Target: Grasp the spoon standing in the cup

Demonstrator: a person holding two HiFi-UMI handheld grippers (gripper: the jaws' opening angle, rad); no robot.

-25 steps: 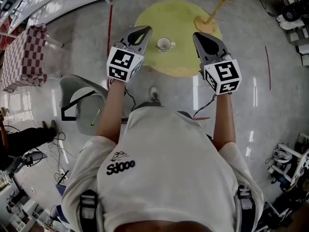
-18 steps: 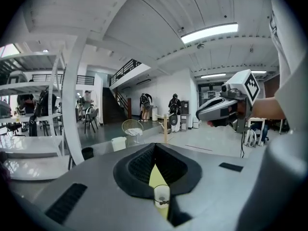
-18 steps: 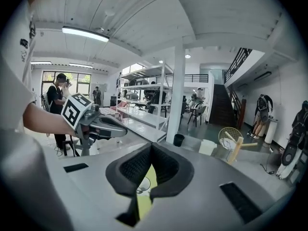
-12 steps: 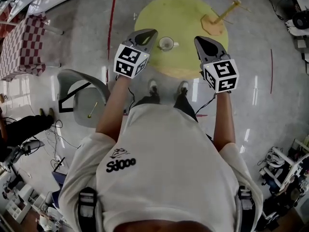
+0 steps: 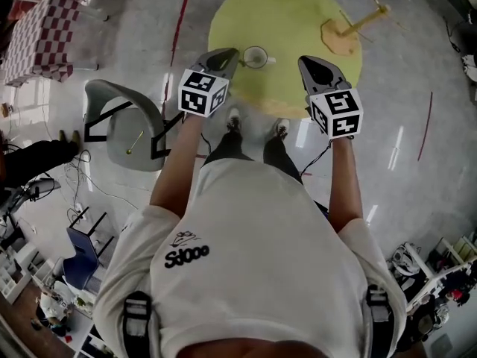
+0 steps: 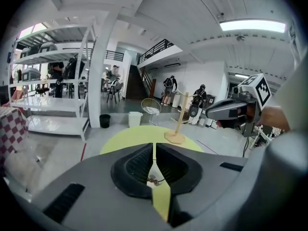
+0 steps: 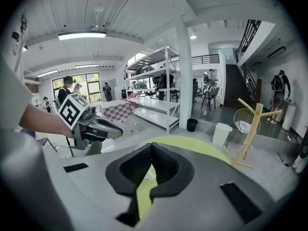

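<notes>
Closer now, left gripper [image 5: 229, 52] and right gripper [image 5: 305, 60] flank the cup [image 5: 256, 57] at upper centre. Both jaws are pinched together and empty, so spread one first.

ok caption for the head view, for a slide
Standing at the yellow table, a person holds the left gripper beside the cup and the right gripper farther off, both shut.

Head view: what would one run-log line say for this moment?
stage: pre-grasp | left tongs: shut, empty, beside cup | right tongs: shut, empty | cup: on yellow table
</notes>
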